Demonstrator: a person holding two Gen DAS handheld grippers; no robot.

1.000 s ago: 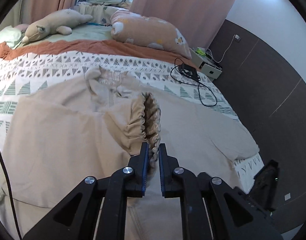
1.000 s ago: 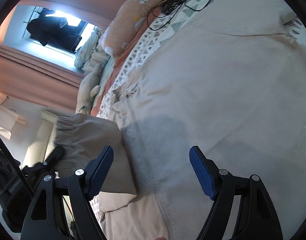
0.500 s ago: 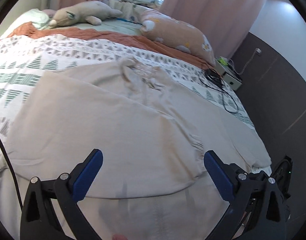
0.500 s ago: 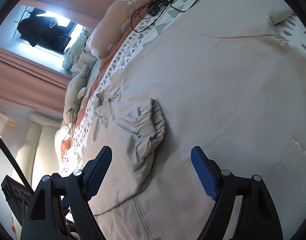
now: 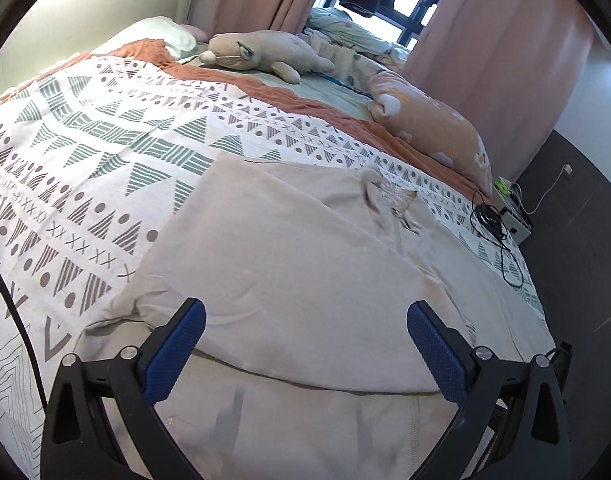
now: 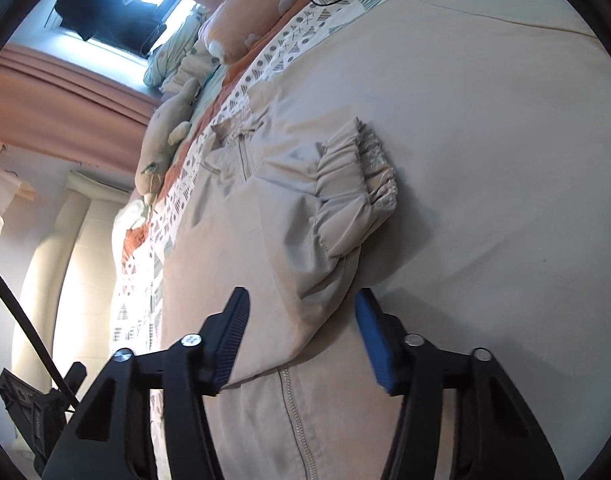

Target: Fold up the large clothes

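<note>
Beige jacket [image 5: 289, 280] on bed | left tongs [image 5: 305, 332] wide, empty | right tongs [image 6: 301, 320] closing around sleeve [image 6: 325, 216] | plush toy [image 5: 261, 54] beyond

Daylight enters through the window [image 6: 117, 20] between the pink curtains [image 5: 493, 52], blown out to white glare in the right wrist view. The bed [image 5: 105, 152] is evenly and softly lit, with faint shadows under the cloth folds. Both fisheye views bend strongly toward dark round edges, and focus stays sharp.
</note>
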